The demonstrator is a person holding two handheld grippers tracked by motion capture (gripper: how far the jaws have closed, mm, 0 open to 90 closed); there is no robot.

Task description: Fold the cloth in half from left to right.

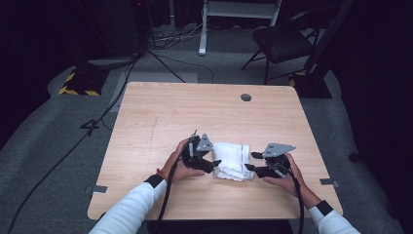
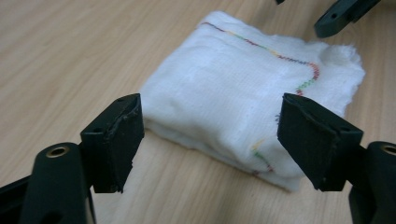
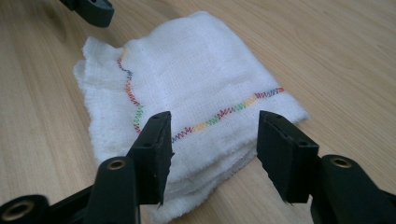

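Note:
A folded white cloth (image 1: 233,161) with a multicoloured stitched line lies flat on the wooden table (image 1: 160,112), near the front middle. My left gripper (image 1: 214,163) rests at the cloth's left edge, my right gripper (image 1: 251,162) at its right edge, each held in a hand. In the left gripper view the jaws of the left gripper (image 2: 210,121) stand apart, with the cloth (image 2: 233,93) just beyond them and untouched. The right gripper view shows the right gripper (image 3: 212,140) open over the near edge of the cloth (image 3: 196,70), pads off the fabric.
A round grey grommet (image 1: 246,97) sits near the table's far edge. Behind the table on the grey floor are a black chair (image 1: 282,41), cables and a yellow-black striped base (image 1: 78,83). Bare wood surrounds the cloth on all sides.

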